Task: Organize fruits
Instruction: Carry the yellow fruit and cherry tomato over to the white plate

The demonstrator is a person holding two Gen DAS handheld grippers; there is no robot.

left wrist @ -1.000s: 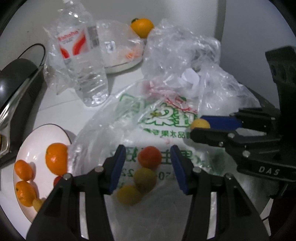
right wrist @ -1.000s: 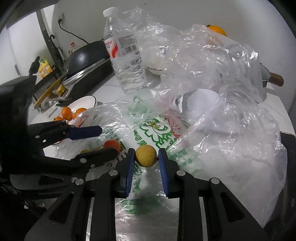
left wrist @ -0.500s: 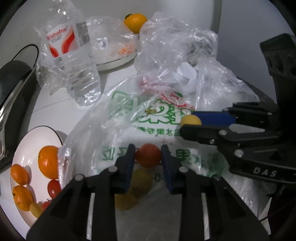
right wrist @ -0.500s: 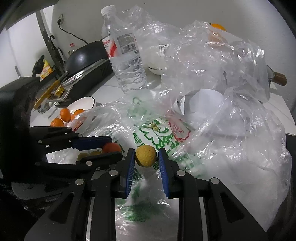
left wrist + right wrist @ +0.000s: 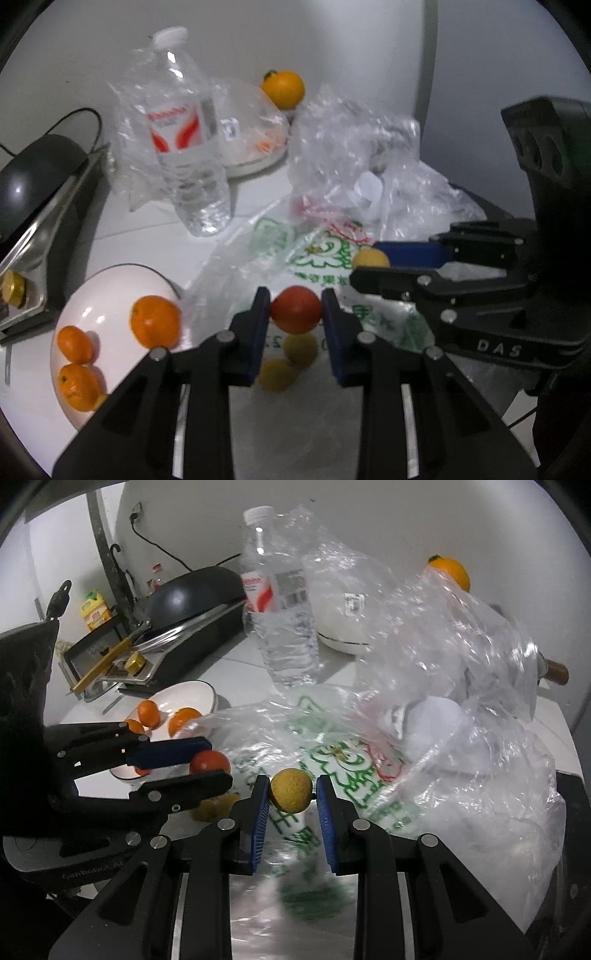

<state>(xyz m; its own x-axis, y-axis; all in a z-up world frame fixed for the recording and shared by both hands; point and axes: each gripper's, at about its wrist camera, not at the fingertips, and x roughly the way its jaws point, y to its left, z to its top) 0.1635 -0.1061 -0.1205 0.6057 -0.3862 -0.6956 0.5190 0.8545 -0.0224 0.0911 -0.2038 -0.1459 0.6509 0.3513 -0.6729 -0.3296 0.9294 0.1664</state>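
My left gripper [image 5: 295, 308] is shut on a red tomato [image 5: 295, 309], held above the printed plastic bag [image 5: 325, 258]. Two yellow fruits [image 5: 291, 360] lie on the bag just below it. In the right wrist view my right gripper [image 5: 290, 789] is shut on a small yellow fruit [image 5: 290, 789], also lifted over the bag [image 5: 332, 760]. The left gripper with the tomato [image 5: 209, 762] shows at that view's left. A white bowl [image 5: 107, 291] at the lower left holds several oranges [image 5: 155, 322]. Another orange [image 5: 283, 88] rests at the back.
A water bottle [image 5: 186, 162] stands behind the bag. A white plate under clear plastic [image 5: 255, 147] sits at the back. A dark pan on a cooker [image 5: 33, 184] is at the left. Crumpled clear bags [image 5: 461, 664] pile up on the right.
The left gripper's jaws closed on the red tomato and lifted it off the bag. The right gripper rose slightly with the yellow fruit still held.
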